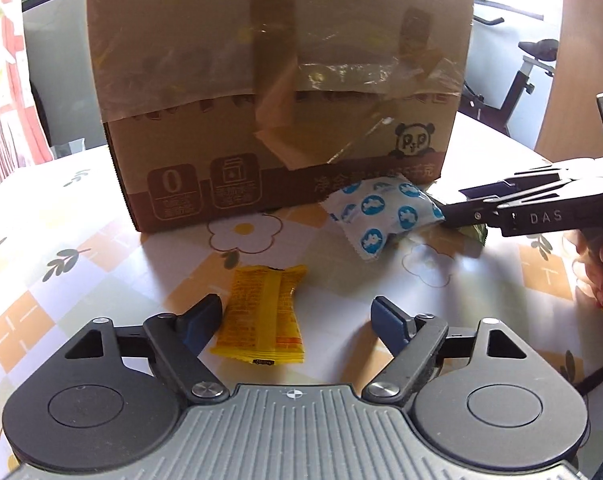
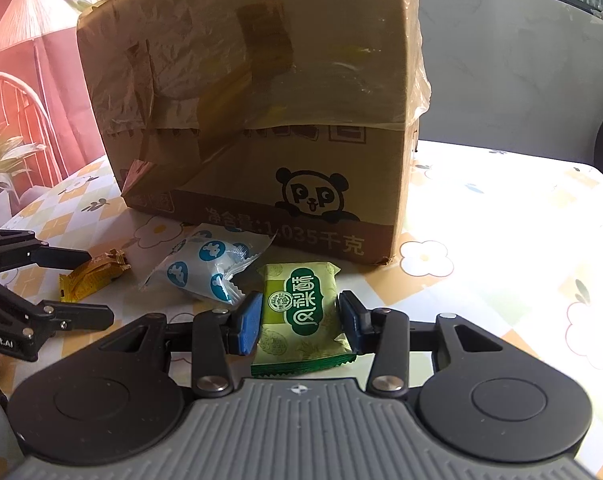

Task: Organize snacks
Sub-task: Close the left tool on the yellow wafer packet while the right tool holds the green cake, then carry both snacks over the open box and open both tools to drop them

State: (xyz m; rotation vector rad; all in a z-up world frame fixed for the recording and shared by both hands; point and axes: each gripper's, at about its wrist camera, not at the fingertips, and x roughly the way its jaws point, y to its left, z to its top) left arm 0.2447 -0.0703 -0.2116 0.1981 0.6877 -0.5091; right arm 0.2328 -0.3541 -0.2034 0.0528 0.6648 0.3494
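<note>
Pinching the green snack pack is the right tool; left tool is hanging spread over the yellow packet.

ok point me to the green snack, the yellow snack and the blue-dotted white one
green snack point(image 2: 301, 312): right wrist view, middle of its printed face, between the gripper fingers
yellow snack point(image 1: 261, 314): left wrist view, centre seam of the wrapper
blue-dotted white snack point(image 1: 381, 216): left wrist view, middle of the puffed pouch

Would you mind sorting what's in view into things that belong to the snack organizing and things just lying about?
Belongs to the job:
green packet, between the right gripper fingers
yellow packet
white-and-blue packet
cardboard box
left gripper

Just about:
exercise bike
floor lamp
</note>
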